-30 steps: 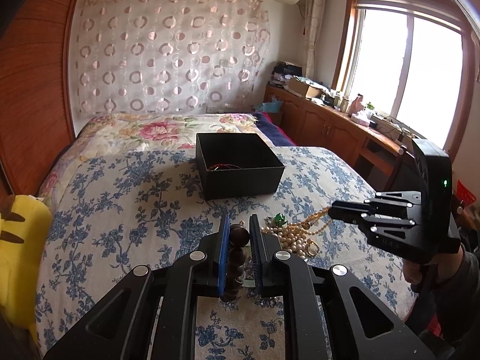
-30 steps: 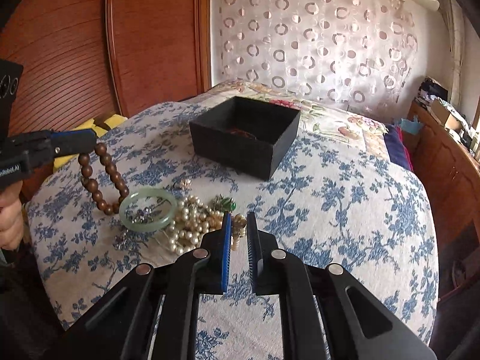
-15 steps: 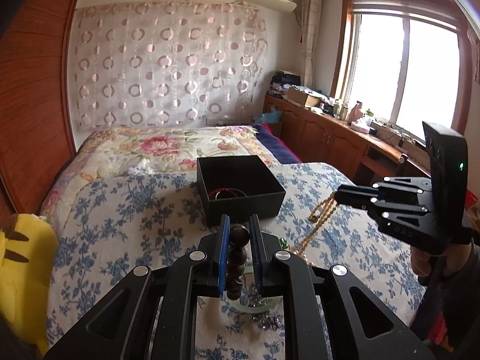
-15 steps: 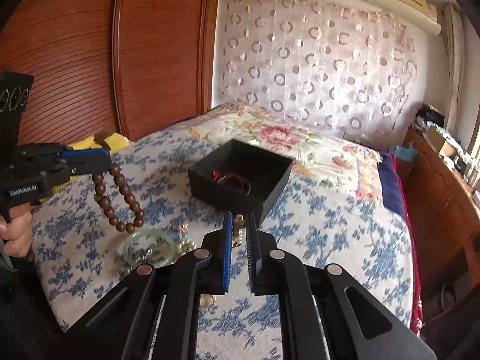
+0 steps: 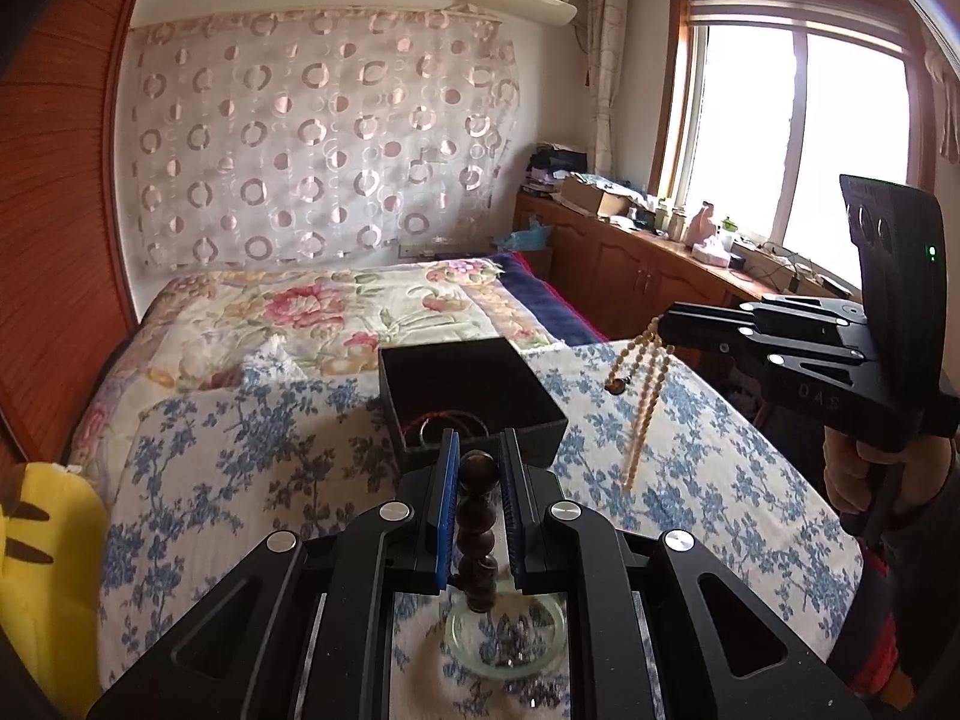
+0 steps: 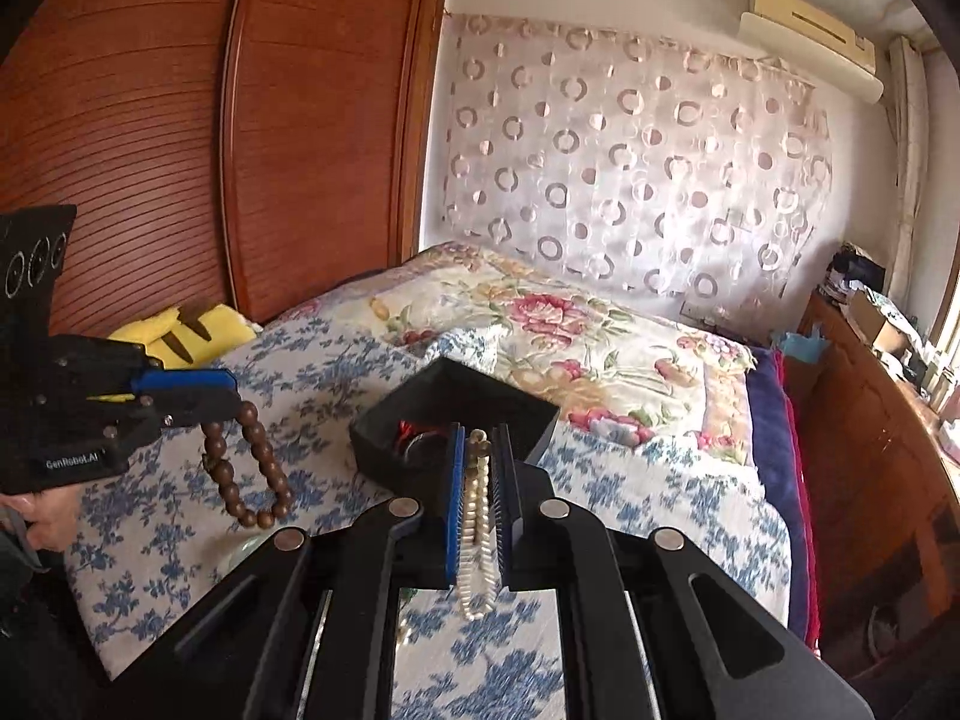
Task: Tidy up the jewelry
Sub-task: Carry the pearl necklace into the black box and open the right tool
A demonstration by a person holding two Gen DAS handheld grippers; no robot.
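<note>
The left gripper [image 5: 477, 468] was clamped on a dark wooden bead bracelet [image 6: 249, 468], and the right gripper [image 6: 478, 450] pinched a pale bead necklace [image 5: 639, 396]; both hung above the floral bedspread [image 5: 240, 450]. Between them sat the open black box [image 5: 474, 384], holding what looked like a red bangle, with a green jade bangle [image 5: 510, 642] lying below the left gripper.

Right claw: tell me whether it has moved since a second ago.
Yes. The right claw, shut on the pale bead necklace, has risen from bed level to above the black box.
</note>
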